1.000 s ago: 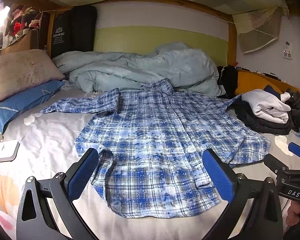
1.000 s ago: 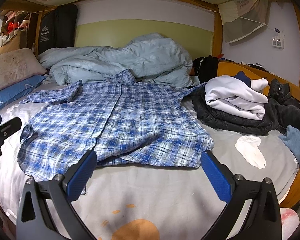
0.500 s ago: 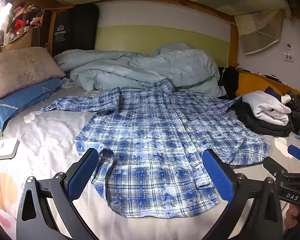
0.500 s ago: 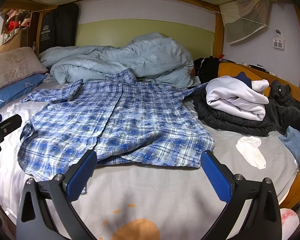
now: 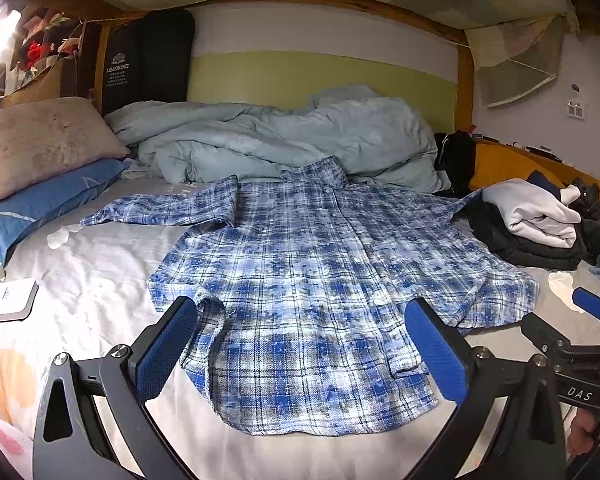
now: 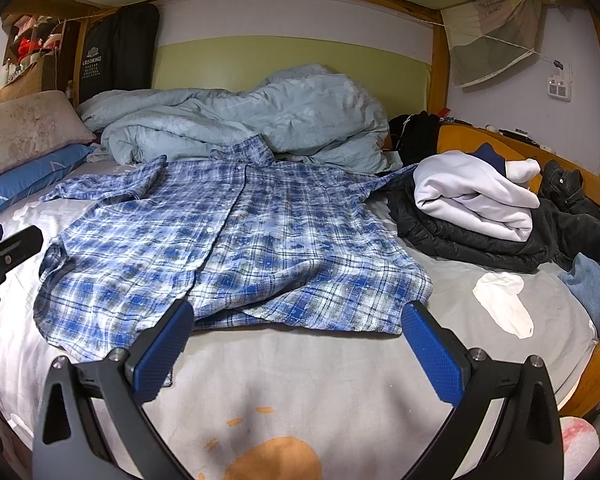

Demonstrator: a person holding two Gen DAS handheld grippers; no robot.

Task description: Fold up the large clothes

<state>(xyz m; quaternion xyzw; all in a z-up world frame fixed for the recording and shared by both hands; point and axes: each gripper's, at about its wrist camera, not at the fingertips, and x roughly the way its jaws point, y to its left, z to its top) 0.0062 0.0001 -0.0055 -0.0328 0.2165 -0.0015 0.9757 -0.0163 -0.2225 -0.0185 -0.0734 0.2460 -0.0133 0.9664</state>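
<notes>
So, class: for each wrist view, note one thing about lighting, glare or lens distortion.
Left wrist view: blown-out glare in the top-left corner, and the wooden bed frame bows from fisheye distortion. Right wrist view: light is more even, a soft shadow falls on the sheet between the open right gripper fingers, and dark vignetting rounds the corners.

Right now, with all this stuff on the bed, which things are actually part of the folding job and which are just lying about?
Part of the job:
- plaid shirt, spread flat on the bed
- left gripper and right gripper, fingers open, holding nothing

Just lying about:
- rumpled duvet
- pillows
- white folded garment on a dark jacket
- white sock
- small white box
</notes>
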